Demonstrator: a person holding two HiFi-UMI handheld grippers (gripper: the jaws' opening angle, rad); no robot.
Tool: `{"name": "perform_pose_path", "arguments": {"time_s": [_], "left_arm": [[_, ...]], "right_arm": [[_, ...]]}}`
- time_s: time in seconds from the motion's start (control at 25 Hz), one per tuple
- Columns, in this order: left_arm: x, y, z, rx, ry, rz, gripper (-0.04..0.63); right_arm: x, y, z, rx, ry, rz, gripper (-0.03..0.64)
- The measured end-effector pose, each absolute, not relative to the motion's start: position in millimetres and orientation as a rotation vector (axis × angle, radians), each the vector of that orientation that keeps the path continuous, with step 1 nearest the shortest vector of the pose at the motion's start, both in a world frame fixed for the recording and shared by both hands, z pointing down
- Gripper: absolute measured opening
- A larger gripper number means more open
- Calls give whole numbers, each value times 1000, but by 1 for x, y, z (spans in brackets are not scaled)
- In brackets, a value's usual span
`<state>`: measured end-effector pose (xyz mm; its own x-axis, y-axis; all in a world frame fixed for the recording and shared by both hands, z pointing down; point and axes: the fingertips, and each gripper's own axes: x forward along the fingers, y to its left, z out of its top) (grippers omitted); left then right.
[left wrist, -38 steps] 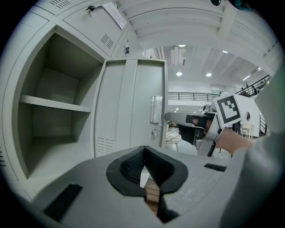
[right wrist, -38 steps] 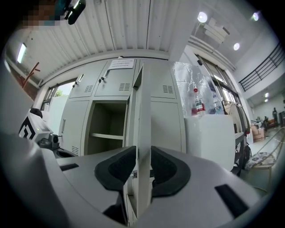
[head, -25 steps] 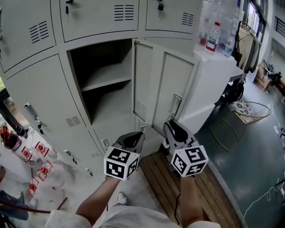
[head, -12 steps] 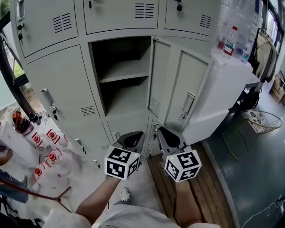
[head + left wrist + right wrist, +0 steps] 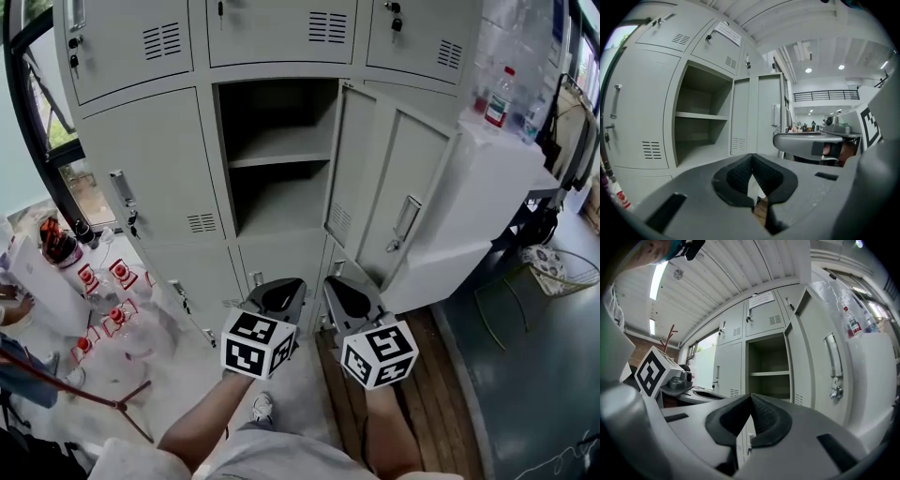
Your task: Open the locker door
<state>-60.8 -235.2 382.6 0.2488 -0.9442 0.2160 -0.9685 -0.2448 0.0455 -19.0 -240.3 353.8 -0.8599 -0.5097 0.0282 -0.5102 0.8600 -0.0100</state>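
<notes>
So the locker door (image 5: 392,199) is already hanging wide open. It's hinged on the right edge of the open compartment (image 5: 281,192), in the middle row of the locker bank, and it swings out toward the camera. It's plain pale grey sheet metal, same as its neighbours. You're looking at the outer face, which has a vertical crease running down it. There's a little block of vent slots (image 5: 339,223) low down near the hinge edge. Out by the free edge there's a silver upright pull handle (image 5: 407,218), with a small latch (image 5: 394,246) just under it. Inside the compartment there's one shelf (image 5: 281,147) across the upper half and nothing on it that I can see.

Both claws are down in front of the lockers, below the opening, side by side and well clear of the door. The left gripper (image 5: 279,285) has its jaws pressed together at the tips and it's holding nothing. The right gripper (image 5: 337,284) has just been closing and its pads now meet too, with nothing caught in them. From the right gripper view, the door stands off to the right of the jaws with the handle in plain sight.
</notes>
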Motion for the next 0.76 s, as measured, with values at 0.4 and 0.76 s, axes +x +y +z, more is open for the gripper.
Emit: {"name": "perform_pose_path", "arguments": {"time_s": [0.4,0.76], "left_arm": [[-60,-227,380,2330,-1840,210,6],[-58,-226,379,2335,-1837,208,6]], "right_arm": [[-17,-233,354,798,-3008,22,3],[-14,-234,352,802,-3010,17,3]]}}
